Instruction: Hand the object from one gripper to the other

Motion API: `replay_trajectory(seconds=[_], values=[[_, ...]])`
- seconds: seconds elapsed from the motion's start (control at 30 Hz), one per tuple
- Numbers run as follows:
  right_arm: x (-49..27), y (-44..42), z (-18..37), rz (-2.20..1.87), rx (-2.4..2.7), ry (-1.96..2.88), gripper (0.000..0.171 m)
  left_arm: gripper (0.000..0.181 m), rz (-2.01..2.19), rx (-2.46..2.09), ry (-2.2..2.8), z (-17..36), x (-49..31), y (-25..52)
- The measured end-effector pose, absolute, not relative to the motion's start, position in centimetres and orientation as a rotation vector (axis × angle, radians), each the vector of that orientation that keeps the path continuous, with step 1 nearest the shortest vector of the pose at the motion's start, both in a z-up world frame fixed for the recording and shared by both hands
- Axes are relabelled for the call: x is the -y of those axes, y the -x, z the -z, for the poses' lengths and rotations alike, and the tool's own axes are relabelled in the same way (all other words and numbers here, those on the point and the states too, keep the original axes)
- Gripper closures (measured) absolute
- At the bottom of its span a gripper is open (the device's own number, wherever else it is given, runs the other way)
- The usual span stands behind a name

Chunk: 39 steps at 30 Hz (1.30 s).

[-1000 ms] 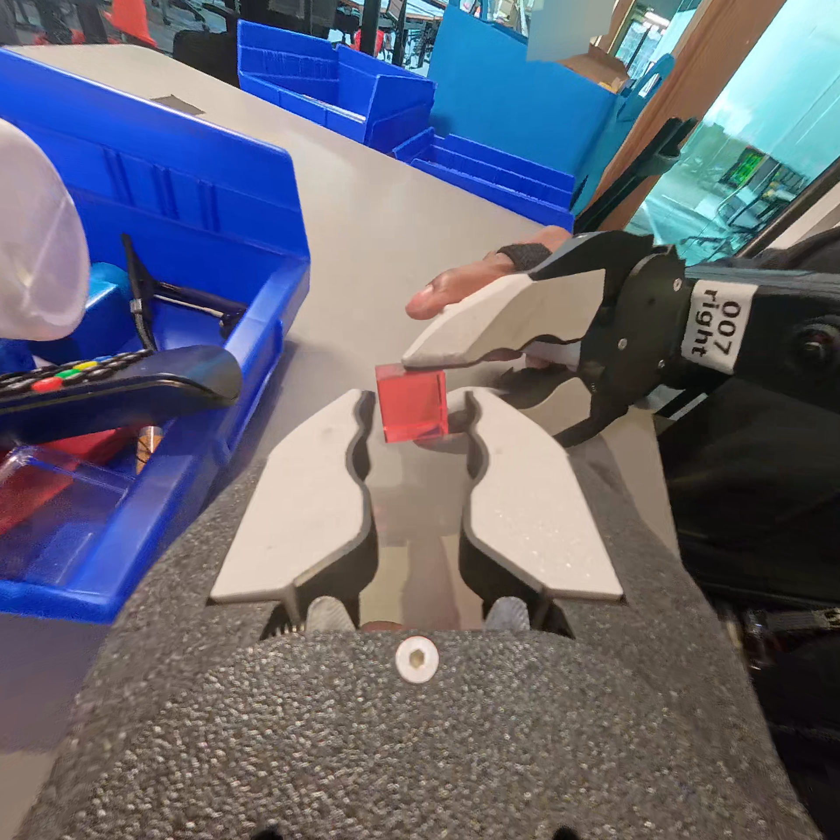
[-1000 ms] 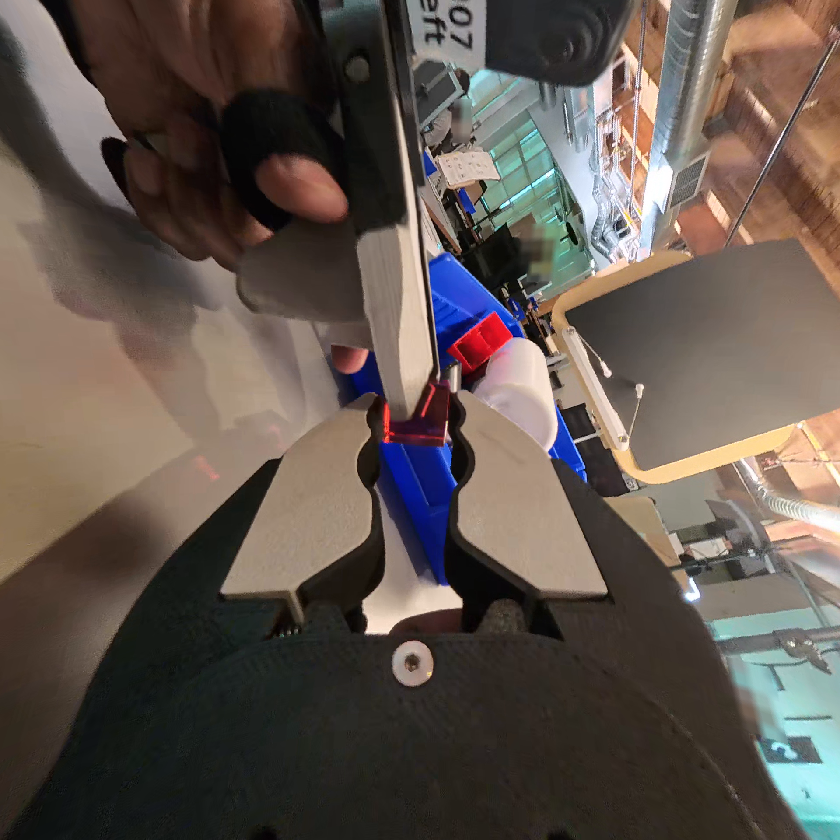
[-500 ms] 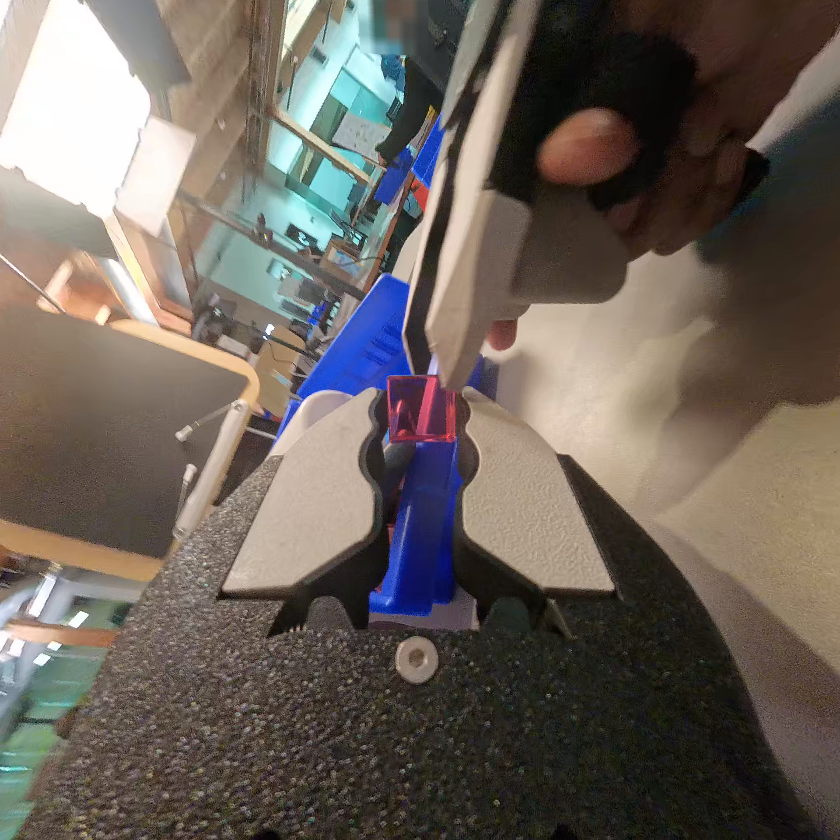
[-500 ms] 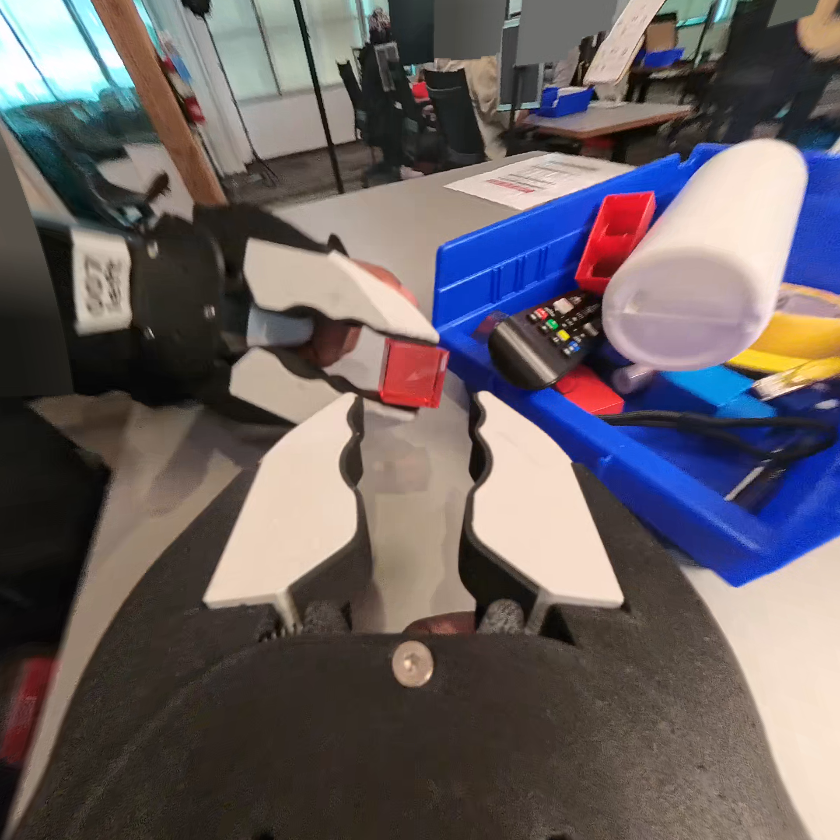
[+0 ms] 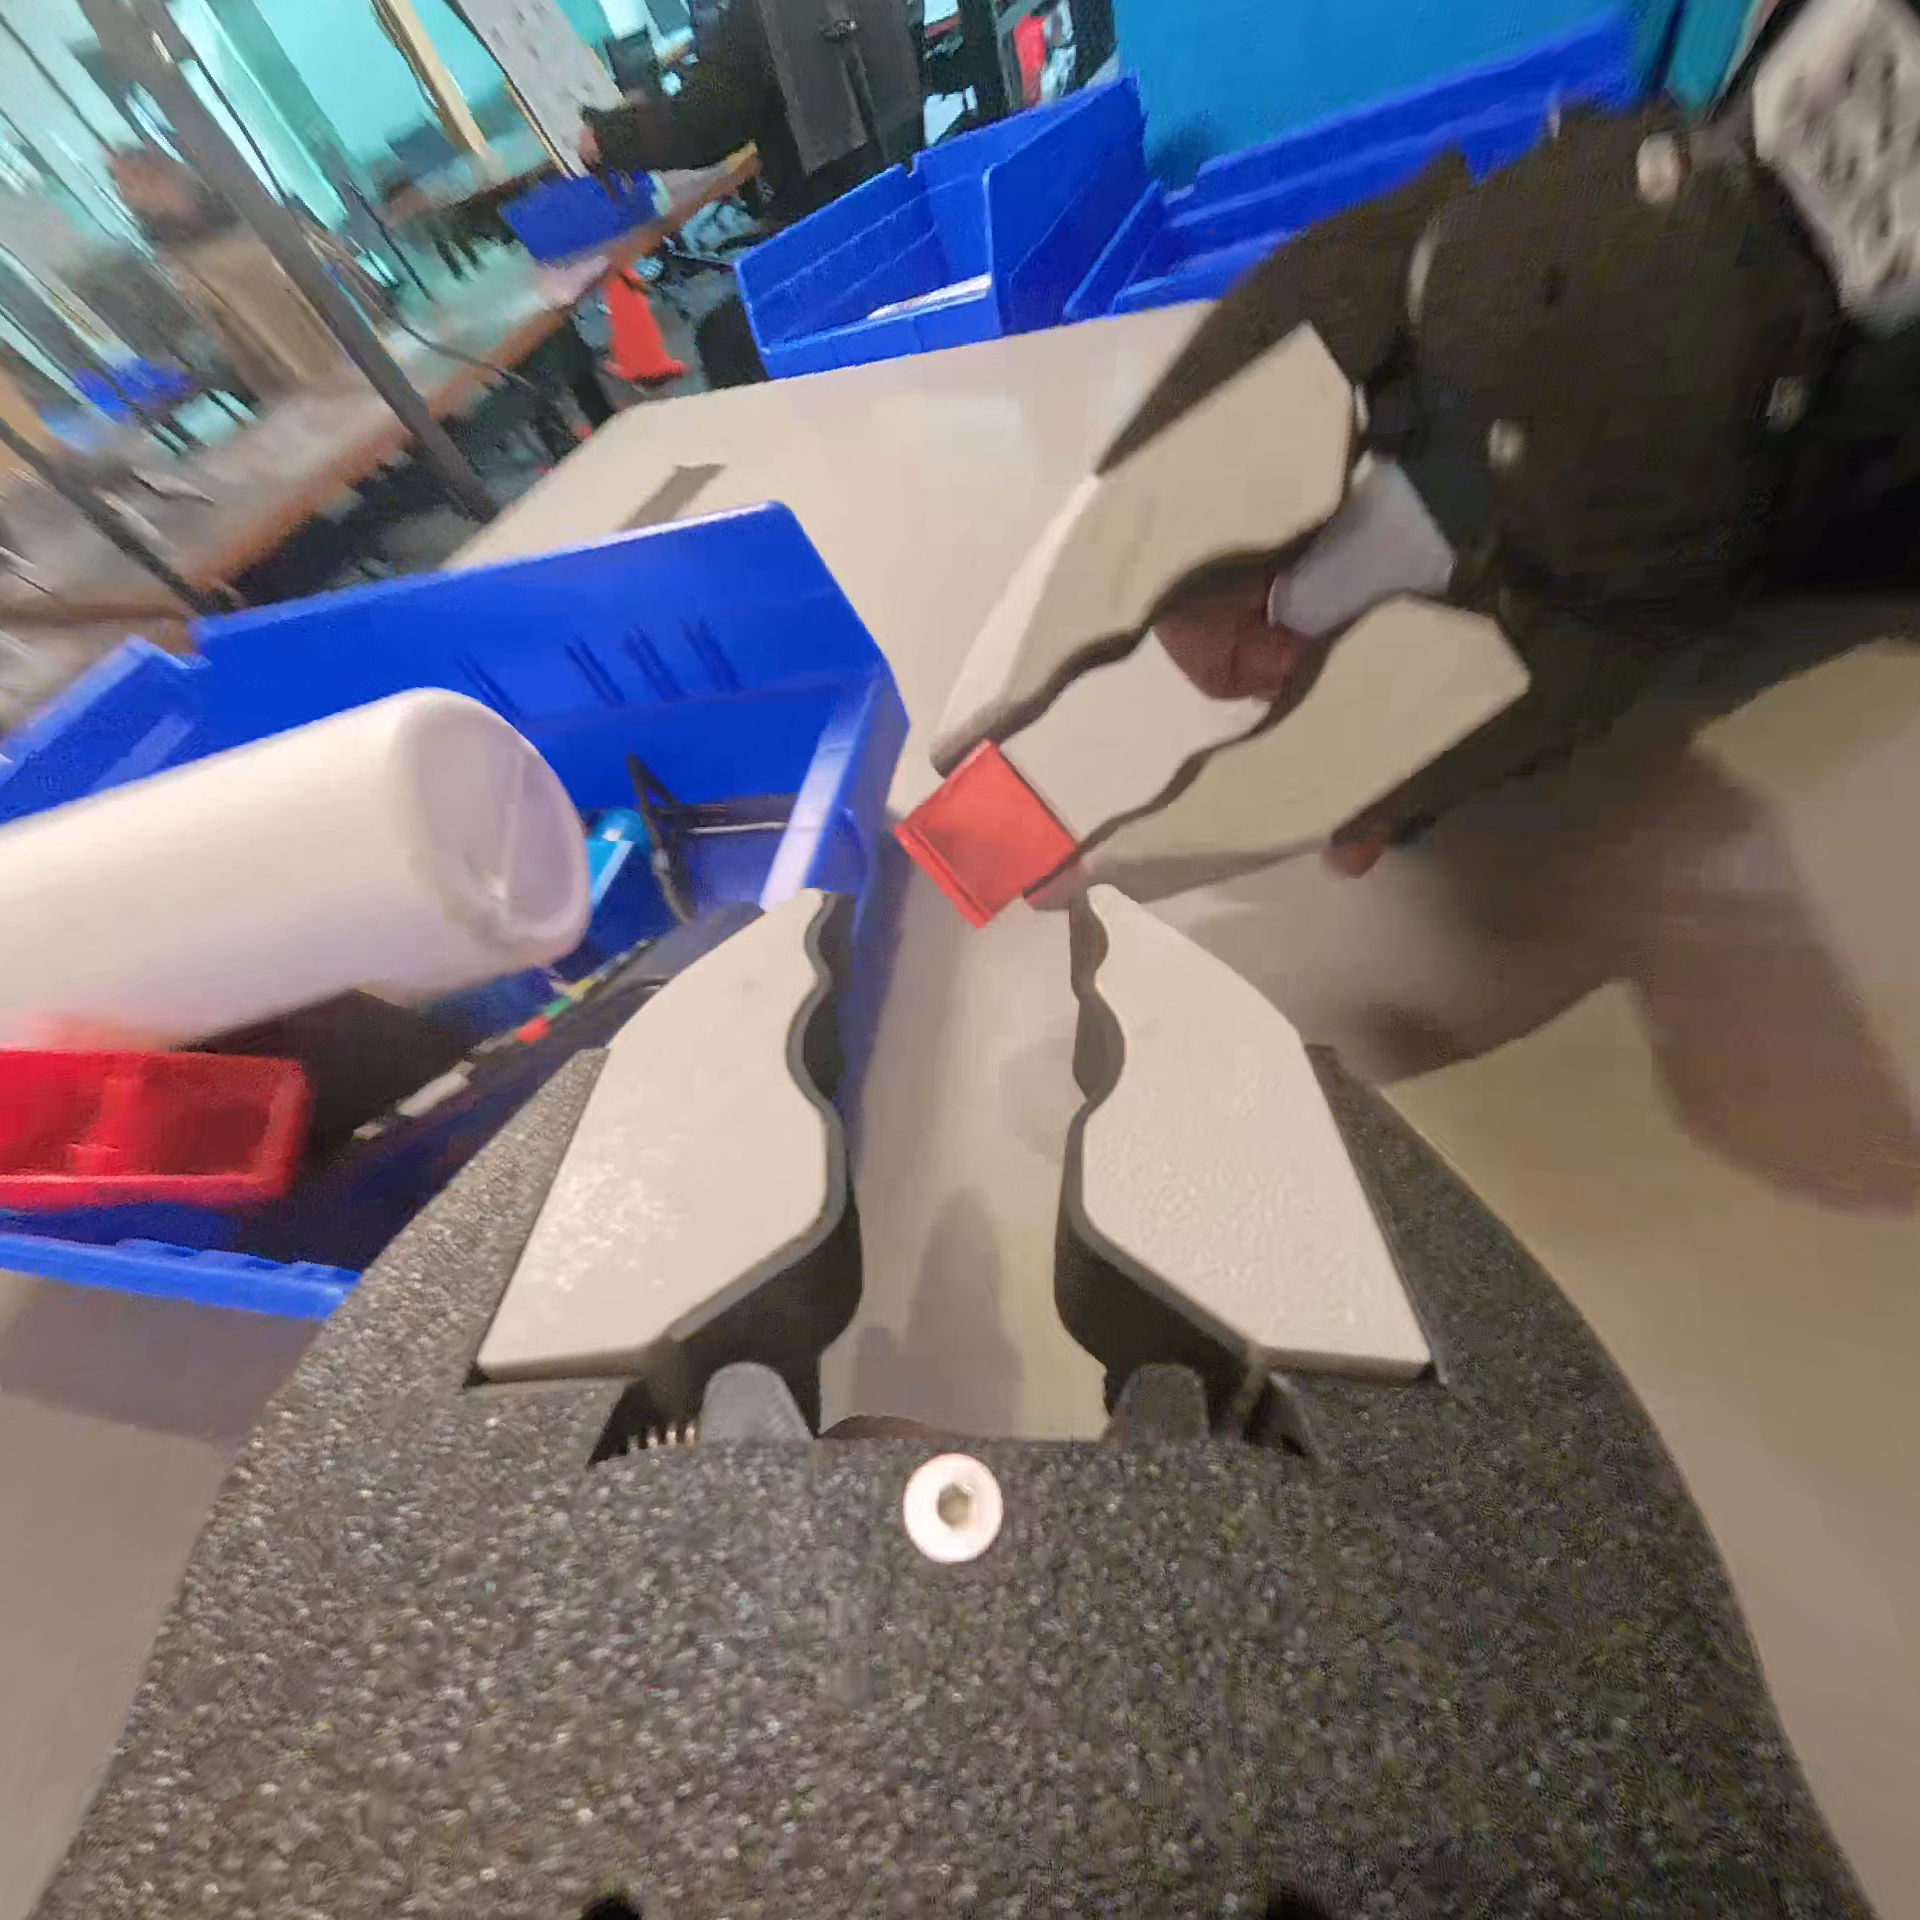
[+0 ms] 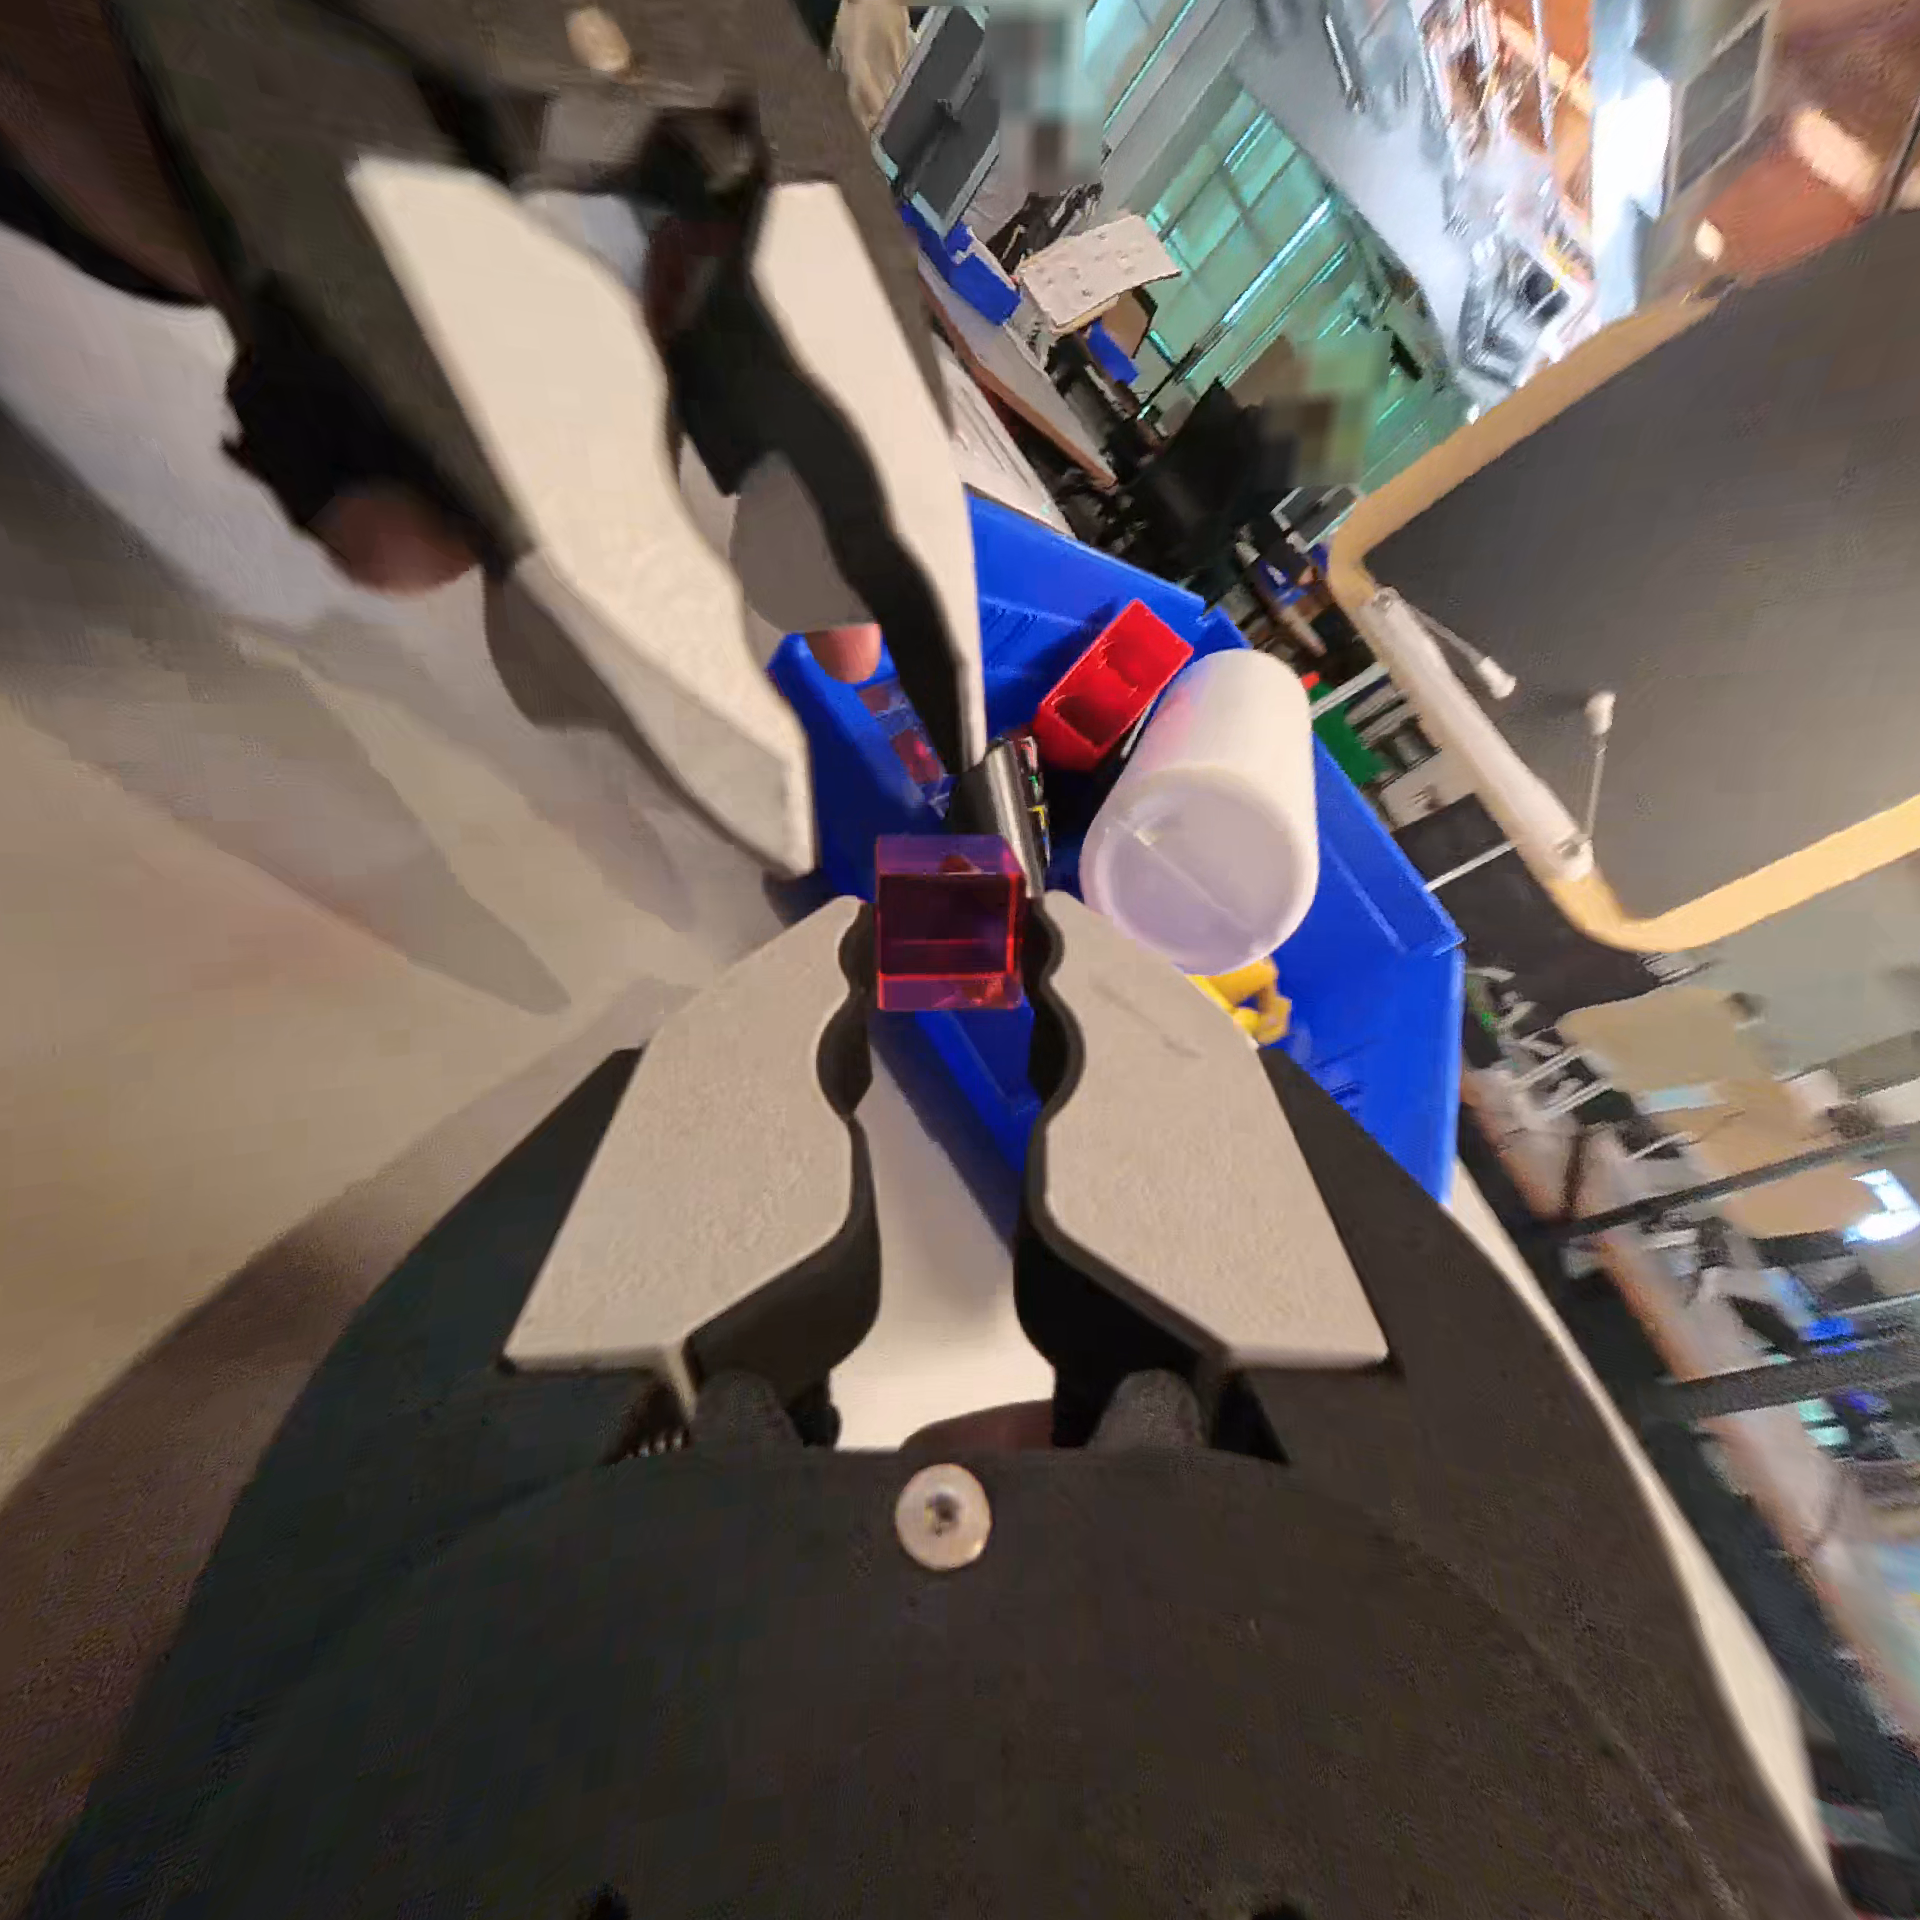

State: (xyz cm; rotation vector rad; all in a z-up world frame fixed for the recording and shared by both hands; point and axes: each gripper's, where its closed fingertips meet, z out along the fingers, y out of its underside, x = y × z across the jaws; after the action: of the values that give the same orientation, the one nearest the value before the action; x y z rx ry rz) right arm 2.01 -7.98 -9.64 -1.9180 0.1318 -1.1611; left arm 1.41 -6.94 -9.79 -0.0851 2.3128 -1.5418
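right gripper (image 6: 948, 940) clamped on red cube (image 6: 948, 938) at frame centre | left gripper (image 5: 951, 920) gaped empty, cube just beyond its tips | cube judged light, rigid, slick acrylic | grip flat opposite faces

Two wrist cameras face each other at close range over a grey table (image 5: 935, 468). The left wrist view looks level along its own fingers; the right wrist view is rolled sideways. Both share the red cube (image 5: 987, 831) (image 6: 948, 925), the blue bin (image 5: 665, 644) (image 6: 1361, 997) and the opposite gripper.
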Motion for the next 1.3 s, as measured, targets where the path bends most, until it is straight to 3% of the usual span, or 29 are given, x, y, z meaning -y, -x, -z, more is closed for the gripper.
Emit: replay_trajectory(seconds=[0.2, 0.4, 0.63, 0.8, 0.93, 1.0, 1.3], values=[[6.7, -0.9, 9.7, 1.253, 0.015, 1.894, 0.145, 0.132, 1.863, -2.54, 0.409, 10.0, 7.7, -0.2], [6.3, -0.6, 10.3, 1.28, 0.062, 1.907, 0.145, 0.15, 1.763, -2.515, 0.387, 11.2, 7.9, -0.3], [7.2, -1.4, 10.4, 0.729, -0.311, 1.874, 0.143, 0.152, 1.295, -2.083, -0.032, 10.1, 6.7, -2.6], [7.2, -1.1, 9.3, 0.265, -0.523, 1.724, 0.127, 0.153, 1.117, -1.897, -0.278, 9.9, 7.4, -1.5], [6.5, -0.4, 10.0, 0.141, -0.537, 1.742, 0.129, 0.152, 1.079, -1.835, -0.416, 10.2, 8.1, -0.2], [6.4, -0.4, 9.9, 0.215, -0.502, 1.758, 0.144, 0.152, 1.067, -1.821, -0.403, 10.2, 8.1, -0.4], [7.7, -1.6, 9.3, 0.982, -0.179, 1.876, 0.144, 0.136, 1.593, -2.412, 0.203, 10.7, 6.8, -1.6]])
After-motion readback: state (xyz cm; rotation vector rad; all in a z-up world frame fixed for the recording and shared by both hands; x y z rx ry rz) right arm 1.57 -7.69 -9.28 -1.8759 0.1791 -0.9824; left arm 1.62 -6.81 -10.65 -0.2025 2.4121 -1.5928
